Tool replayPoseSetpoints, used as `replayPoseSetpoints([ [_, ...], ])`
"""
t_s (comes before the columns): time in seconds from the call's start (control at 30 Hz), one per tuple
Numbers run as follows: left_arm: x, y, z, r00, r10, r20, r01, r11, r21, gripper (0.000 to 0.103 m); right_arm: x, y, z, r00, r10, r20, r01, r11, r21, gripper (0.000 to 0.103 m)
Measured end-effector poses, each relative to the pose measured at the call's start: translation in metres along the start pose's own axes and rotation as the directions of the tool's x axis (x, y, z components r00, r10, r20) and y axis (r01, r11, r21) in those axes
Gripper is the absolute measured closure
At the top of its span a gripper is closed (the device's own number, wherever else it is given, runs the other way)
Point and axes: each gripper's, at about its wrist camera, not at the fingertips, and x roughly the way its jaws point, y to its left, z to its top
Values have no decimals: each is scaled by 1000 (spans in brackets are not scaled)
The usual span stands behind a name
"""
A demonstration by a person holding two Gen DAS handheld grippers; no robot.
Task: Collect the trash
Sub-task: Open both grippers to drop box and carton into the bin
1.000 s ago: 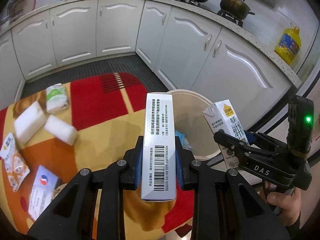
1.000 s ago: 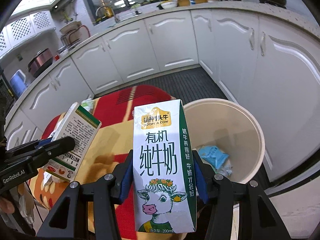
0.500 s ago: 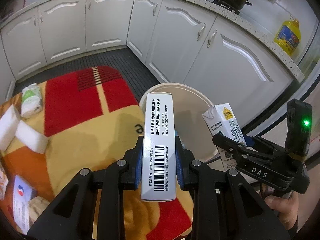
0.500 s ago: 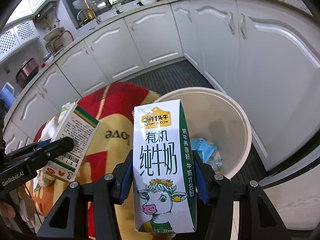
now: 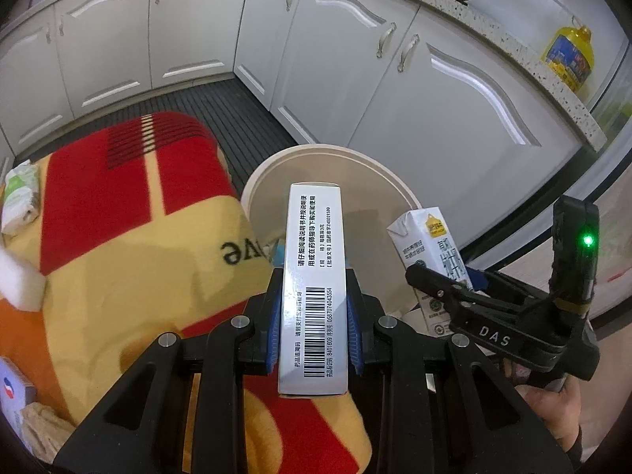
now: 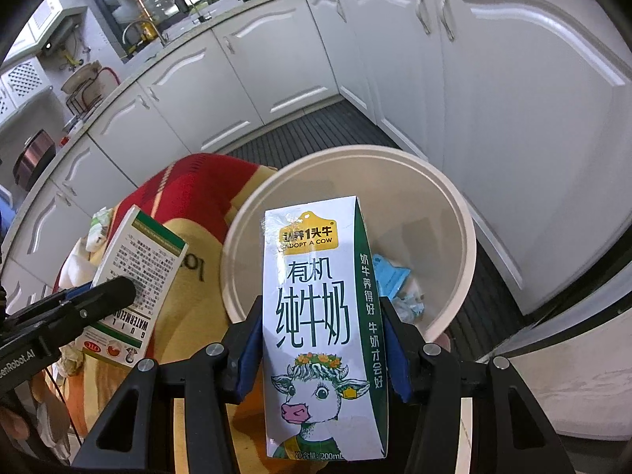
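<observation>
Left claw: your left gripper (image 5: 314, 308) is clamped on a slim medicine box (image 5: 314, 276), the blue pads pressed flat on its two long sides, barcode face toward the camera.
Right claw: your right gripper (image 6: 322, 349) is clamped on a small milk carton (image 6: 322, 316), held upright with the cow print facing you.
Just ahead of the left claw: the far end of the medicine box reaches over the near rim of the cream bin (image 5: 399, 189), so you look close to a drop point, though the claw itself sits over the blanket edge.
Just ahead of the right claw: the bin mouth (image 6: 468, 245) lies directly beyond and below the carton.
Already in the bin: blue and white wrappers (image 6: 395, 280) lie on the bottom, beyond the right claw, so part of the collecting looks done.
In hand, not yet dropped: both boxes.
Left of the left claw, further out: on the red and yellow blanket (image 5: 118, 205) you still have a tissue packet (image 5: 19, 197), a white foam block (image 5: 19, 284) and a flat printed box (image 5: 14, 399) at the picture's edge.
Judgement: you are mid-task; two releases next, then more pickups.
</observation>
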Motion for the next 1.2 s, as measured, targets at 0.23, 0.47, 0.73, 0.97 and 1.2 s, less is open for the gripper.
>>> replayPoseSetpoints([
  [0.23,18,-6,10,1000,-2,-16,2,1000,6,78,7,-16,2,1000,2,-10,-2,999,38,52],
  [0.47,38,-7,17,999,-4,-39,4,1000,-8,78,22,-27,10,1000,-4,-26,6,997,74,52],
  [0.73,52,-7,17,998,-12,-57,11,1000,-18,78,44,-25,10,998,-7,-67,12,997,77,51],
  [0.97,65,-7,18,996,-5,-87,3,1000,-23,70,57,-29,12,994,-2,-106,13,995,103,51],
  [1.2,62,-7,16,996,-13,-83,11,1000,-28,57,57,-31,10,994,-8,-108,21,993,113,48],
])
